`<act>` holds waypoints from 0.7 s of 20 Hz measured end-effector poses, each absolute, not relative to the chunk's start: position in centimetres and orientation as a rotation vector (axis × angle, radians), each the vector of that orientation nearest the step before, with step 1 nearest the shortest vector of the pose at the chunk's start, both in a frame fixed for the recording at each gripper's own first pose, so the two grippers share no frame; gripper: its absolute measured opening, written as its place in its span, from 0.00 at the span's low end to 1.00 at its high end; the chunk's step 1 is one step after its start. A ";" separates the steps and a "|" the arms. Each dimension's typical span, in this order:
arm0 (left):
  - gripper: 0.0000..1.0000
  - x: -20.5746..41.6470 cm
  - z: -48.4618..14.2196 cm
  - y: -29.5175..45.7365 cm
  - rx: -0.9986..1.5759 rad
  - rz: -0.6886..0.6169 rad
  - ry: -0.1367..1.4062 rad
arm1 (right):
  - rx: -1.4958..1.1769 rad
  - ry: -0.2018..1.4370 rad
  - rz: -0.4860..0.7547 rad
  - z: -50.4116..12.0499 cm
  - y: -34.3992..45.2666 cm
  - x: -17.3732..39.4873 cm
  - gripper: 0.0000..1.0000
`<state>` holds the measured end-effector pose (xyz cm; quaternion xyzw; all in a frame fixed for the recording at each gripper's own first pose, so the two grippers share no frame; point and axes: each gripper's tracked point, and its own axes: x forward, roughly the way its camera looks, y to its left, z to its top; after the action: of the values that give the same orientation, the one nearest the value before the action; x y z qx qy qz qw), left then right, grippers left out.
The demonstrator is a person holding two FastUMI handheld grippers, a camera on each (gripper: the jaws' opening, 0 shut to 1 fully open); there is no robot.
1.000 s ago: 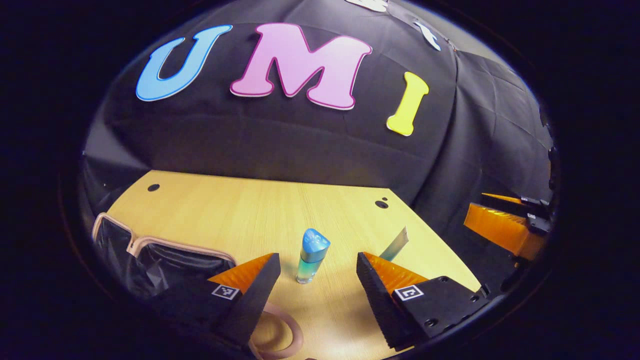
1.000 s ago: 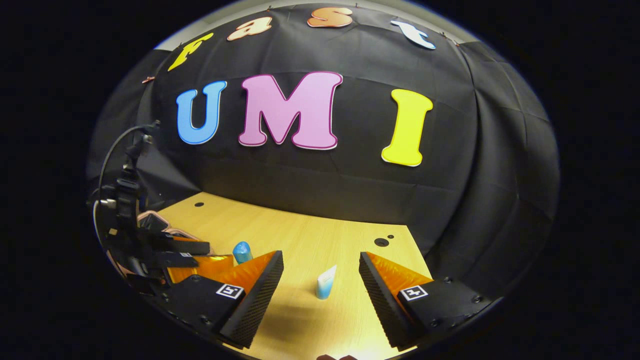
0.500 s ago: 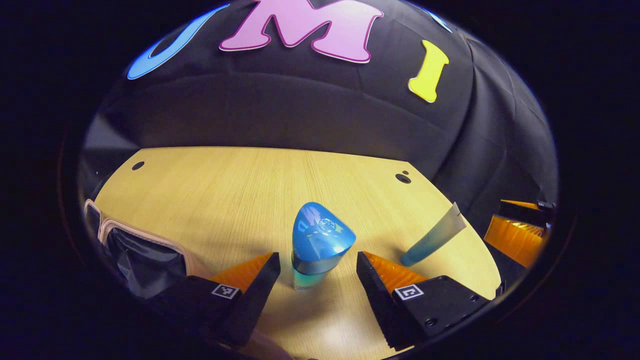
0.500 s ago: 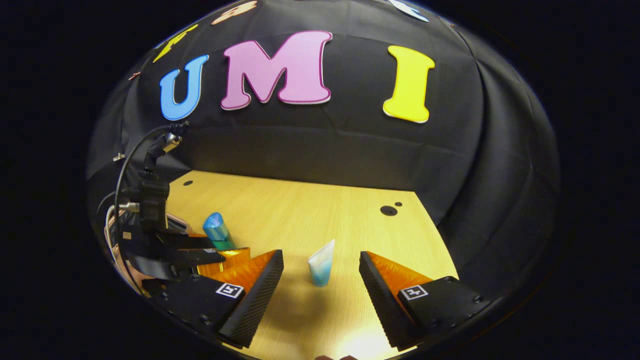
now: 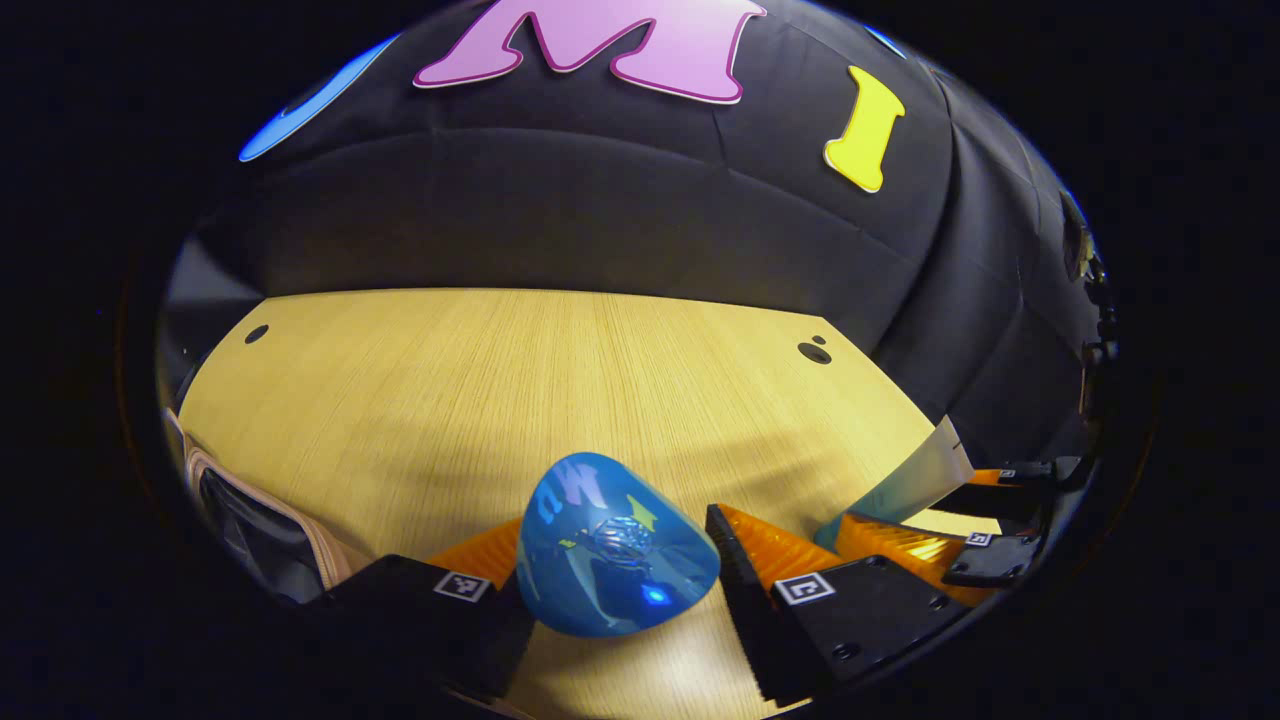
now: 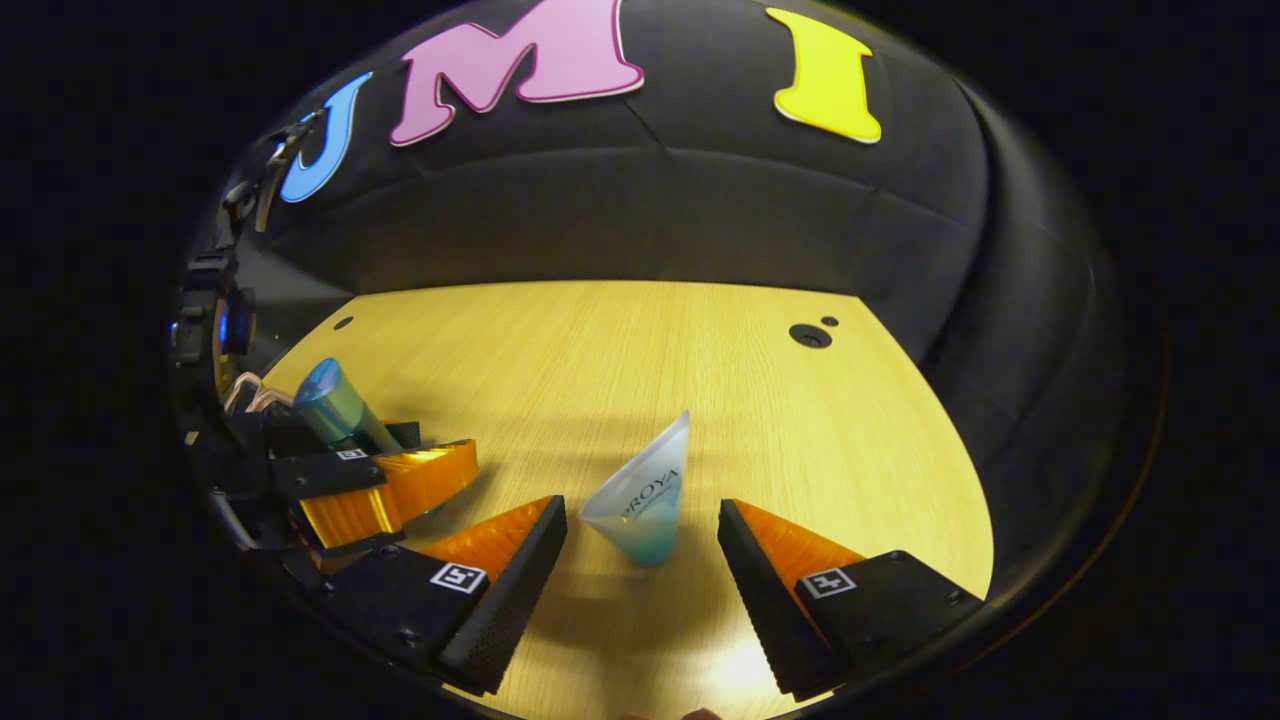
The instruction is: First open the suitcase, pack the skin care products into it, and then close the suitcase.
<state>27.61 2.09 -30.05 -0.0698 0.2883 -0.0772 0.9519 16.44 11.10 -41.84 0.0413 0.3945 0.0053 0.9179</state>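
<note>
Left gripper view: left gripper (image 5: 612, 560) had advanced; blue-capped bottle (image 5: 615, 545), small and ahead a second earlier, now sat between jaws. Jaws narrowed around it; firm contact could not be told. Open suitcase (image 5: 255, 505) at table's (image 5: 480, 380) left edge. Tube (image 5: 905, 480) at right edge.

Right gripper view: right gripper (image 6: 640, 545) had closed in on upright tube (image 6: 640, 495), near front edge. Jaws wide open, straddling tube, no touch. Bottle (image 6: 335, 405) seen within left gripper (image 6: 375, 480).

Judgement: both grasps imminent; packing not yet begun.
</note>
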 end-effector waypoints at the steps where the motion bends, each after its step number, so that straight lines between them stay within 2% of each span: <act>1: 0.77 27.7 -30.4 2.3 -0.132 -0.149 0.596 | 0.103 0.818 0.006 -42.4 11.2 16.7 0.98; 3: 0.62 27.1 -30.1 2.2 -0.151 -0.157 0.608 | 0.126 0.832 -0.010 -43.2 11.0 17.0 0.96; 4: 0.55 27.5 -30.7 2.3 -0.145 -0.153 0.616 | 0.147 0.846 -0.011 -43.9 10.9 17.0 0.87; 6: 0.54 27.5 -30.8 2.2 -0.137 -0.150 0.631 | 0.173 0.841 -0.057 -44.0 10.1 17.8 0.37; 7: 0.53 27.6 -30.7 2.1 -0.133 -0.149 0.638 | 0.194 0.852 -0.061 -44.3 10.0 18.1 0.43; 8: 0.53 27.2 -30.9 2.1 -0.134 -0.152 0.653 | 0.209 0.854 -0.066 -43.8 9.9 17.8 0.33; 10: 0.52 26.5 -30.8 2.0 -0.155 -0.160 0.690 | 0.223 0.847 -0.065 -43.2 9.6 17.8 0.29; 11: 0.52 26.2 -30.2 2.0 -0.162 -0.168 0.690 | 0.232 0.830 -0.056 -42.2 9.4 17.8 0.29; 12: 0.52 25.6 -29.2 2.0 -0.162 -0.177 0.681 | 0.244 0.808 -0.038 -40.8 9.6 17.4 0.35; 14: 0.52 23.3 -26.5 2.8 -0.155 -0.206 0.661 | 0.248 0.772 0.005 -37.6 10.1 16.2 0.34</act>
<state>23.33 2.79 -26.49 -0.0761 0.3236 -0.1007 0.9377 16.20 10.12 -37.61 0.1206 0.3753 0.0025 0.9190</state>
